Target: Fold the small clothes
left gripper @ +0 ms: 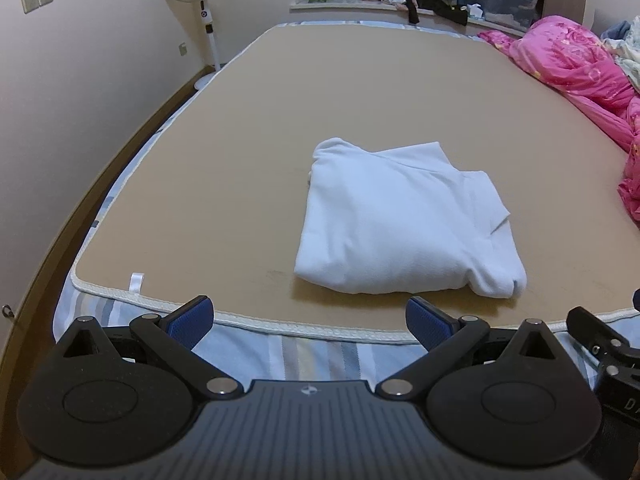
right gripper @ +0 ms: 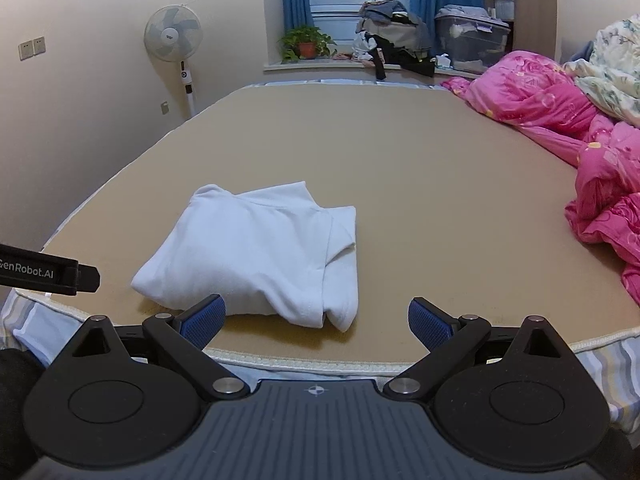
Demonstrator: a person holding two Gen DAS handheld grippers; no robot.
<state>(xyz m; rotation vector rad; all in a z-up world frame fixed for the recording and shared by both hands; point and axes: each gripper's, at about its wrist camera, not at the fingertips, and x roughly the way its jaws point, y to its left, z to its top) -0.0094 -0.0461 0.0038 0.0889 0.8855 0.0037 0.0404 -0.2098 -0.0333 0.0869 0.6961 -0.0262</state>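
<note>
A white garment (left gripper: 404,220) lies folded into a thick rectangle on the tan mat (left gripper: 360,100) that covers the bed. My left gripper (left gripper: 310,318) hovers over the mat's near edge, short of the garment, its blue pads wide apart with nothing between them. In the right wrist view the same folded garment (right gripper: 256,248) sits just beyond my right gripper (right gripper: 316,320), which is open and holds nothing. Part of the left gripper's black body (right gripper: 48,270) shows at that view's left edge.
A pink quilt (right gripper: 560,120) is heaped along the bed's right side, with a floral one behind it. A standing fan (right gripper: 174,40) is by the left wall. The windowsill holds a potted plant (right gripper: 306,44), piled clothes and a storage box. Striped bedding (left gripper: 280,352) shows below the mat's edge.
</note>
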